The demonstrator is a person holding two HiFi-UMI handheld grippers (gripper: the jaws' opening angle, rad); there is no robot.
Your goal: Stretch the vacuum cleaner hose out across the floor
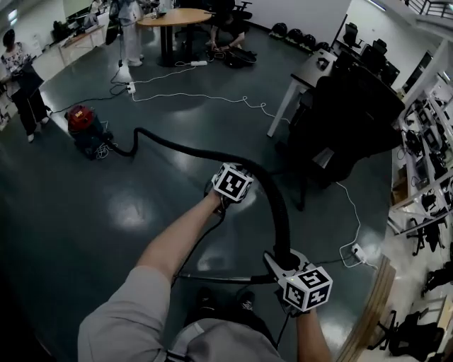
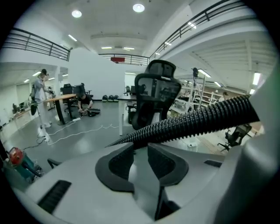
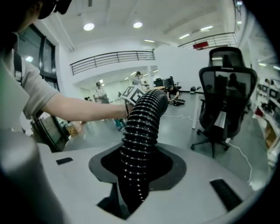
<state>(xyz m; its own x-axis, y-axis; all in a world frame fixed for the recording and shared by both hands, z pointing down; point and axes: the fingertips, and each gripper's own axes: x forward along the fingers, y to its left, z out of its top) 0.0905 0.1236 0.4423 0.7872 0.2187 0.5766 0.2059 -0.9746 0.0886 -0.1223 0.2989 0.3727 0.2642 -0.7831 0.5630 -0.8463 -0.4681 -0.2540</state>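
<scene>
Status from my end: right tongs [image 1: 284, 261] are clamped on the black ribbed vacuum hose [image 1: 184, 148], which runs straight up between the two pads in the right gripper view. Left tongs [image 2: 140, 148] are only partly spread, with a narrow gap between the pads and nothing pinched. The hose crosses just past their tips, slanting up to the right in the left gripper view; I can't tell if it touches them. In the head view the hose starts at the red canister vacuum cleaner [image 1: 81, 120], which sits on the dark glossy floor [image 1: 85, 212] far off to my left. From there it loops once beside the canister, sweeps in a long arc towards me, passes just beside the left tongs' marker cube [image 1: 233, 182], then bends hard down into the right tongs. So it is curved, not laid straight. My left arm in a grey sleeve [image 1: 127, 318] reaches forward, and the right tongs sit nearer my body, lower right. A black office chair [image 1: 347, 120] stands right of the hose arc beside a white counter [image 1: 304, 74]. White cables [image 1: 198, 95] snake over the floor beyond the vacuum cleaner, and a white power strip [image 1: 357, 253] lies near the right tongs. Further back there is a round wooden counter [image 1: 173, 15], and a person [image 1: 21, 85] stands at the far left.
</scene>
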